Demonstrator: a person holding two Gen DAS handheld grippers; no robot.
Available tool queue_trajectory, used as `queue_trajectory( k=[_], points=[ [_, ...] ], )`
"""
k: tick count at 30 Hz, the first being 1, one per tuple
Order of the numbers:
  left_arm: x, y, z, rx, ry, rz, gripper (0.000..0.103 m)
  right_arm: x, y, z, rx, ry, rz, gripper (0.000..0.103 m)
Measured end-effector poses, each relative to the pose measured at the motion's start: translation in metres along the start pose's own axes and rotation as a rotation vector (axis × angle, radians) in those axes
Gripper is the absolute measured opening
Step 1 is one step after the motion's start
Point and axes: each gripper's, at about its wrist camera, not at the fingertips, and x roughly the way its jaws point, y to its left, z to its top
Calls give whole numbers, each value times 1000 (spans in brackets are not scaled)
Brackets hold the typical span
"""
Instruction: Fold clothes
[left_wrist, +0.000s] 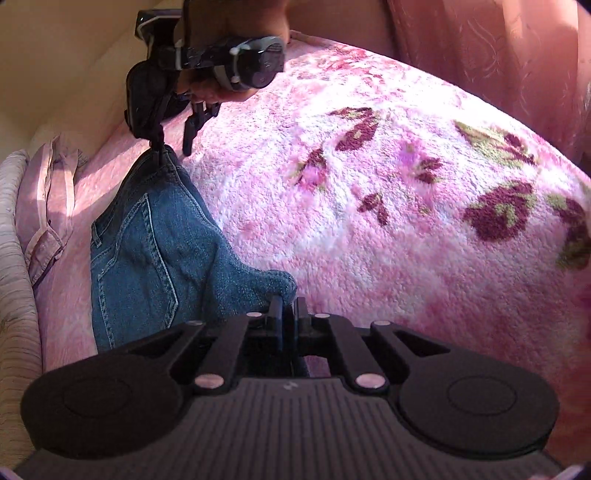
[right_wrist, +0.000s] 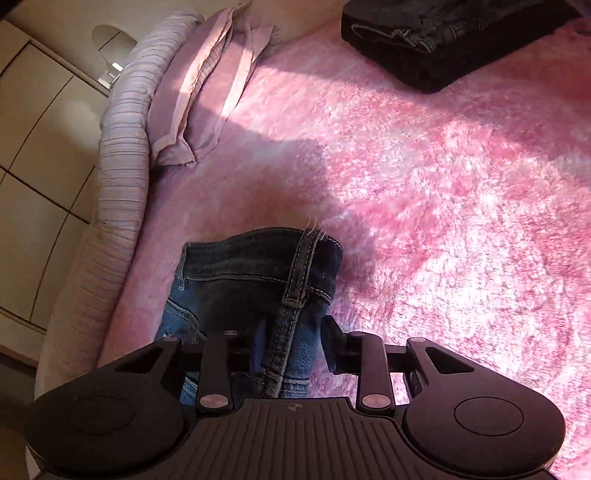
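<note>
On the bed, near its left edge, I have the blue jeans (left_wrist: 147, 251) held up between both tools over the pink fleece blanket (left_wrist: 369, 192): my left gripper (left_wrist: 286, 314) has its fingers pinched together on a denim corner, and my right gripper (right_wrist: 291, 350) has its fingers clamped on the waistband beside a belt loop. To the left I see the pink pillow (right_wrist: 207, 92) and the ribbed grey bolster (right_wrist: 125, 140) lining the bed's edge close to the jeans. To the right the blanket runs wide and bare, with a folded dark garment (right_wrist: 450, 40) well apart at the far side.
</note>
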Motion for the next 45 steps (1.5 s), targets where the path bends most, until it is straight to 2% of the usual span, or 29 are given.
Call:
queue_trajectory(
  k=[3, 8, 11, 15, 19, 21, 25, 28, 29, 31, 34, 36, 37, 38, 41, 45],
  points=[
    [-17, 5, -9, -72, 51, 27, 7, -21, 14, -17, -108, 36, -44, 44],
    [-59, 18, -50, -332, 229, 96, 9, -59, 41, -81, -262, 187, -28, 45],
    [-87, 18, -82, -491, 339, 148, 14, -79, 61, -120, -329, 244, 9, 45],
    [-106, 12, -128, -691, 496, 192, 22, -84, 85, -163, -365, 348, 53, 45],
    [-116, 4, -172, -815, 578, 237, 22, -69, 102, -187, -401, 358, 39, 44],
    [-117, -6, -183, -749, 591, 244, 22, -66, 109, -194, -399, 350, -18, 44],
    [-111, -28, -193, -570, 591, 246, 25, -77, 128, -221, -402, 390, 57, 44],
    [-107, -28, -203, -557, 566, 223, 24, -74, 147, -250, -449, 453, 130, 44],
    [-108, -24, -206, -575, 560, 205, 19, -72, 154, -260, -466, 469, 153, 44],
    [-109, -21, -206, -579, 558, 185, 19, -63, 170, -274, -498, 463, 187, 44],
    [-113, -33, -202, -454, 568, 221, 17, -42, 193, -295, -515, 521, 189, 44],
    [-115, -43, -201, -378, 570, 241, 19, -36, 199, -309, -464, 569, 211, 44],
    [-115, -48, -202, -344, 571, 249, 23, -33, 199, -316, -433, 592, 221, 44],
    [-114, -52, -204, -314, 574, 261, 26, -29, 198, -320, -413, 594, 214, 44],
    [-109, -60, -206, -222, 586, 271, 27, -15, 194, -332, -353, 601, 190, 44],
    [-106, -72, -203, -94, 583, 273, 26, -3, 187, -329, -291, 585, 162, 44]
  ],
)
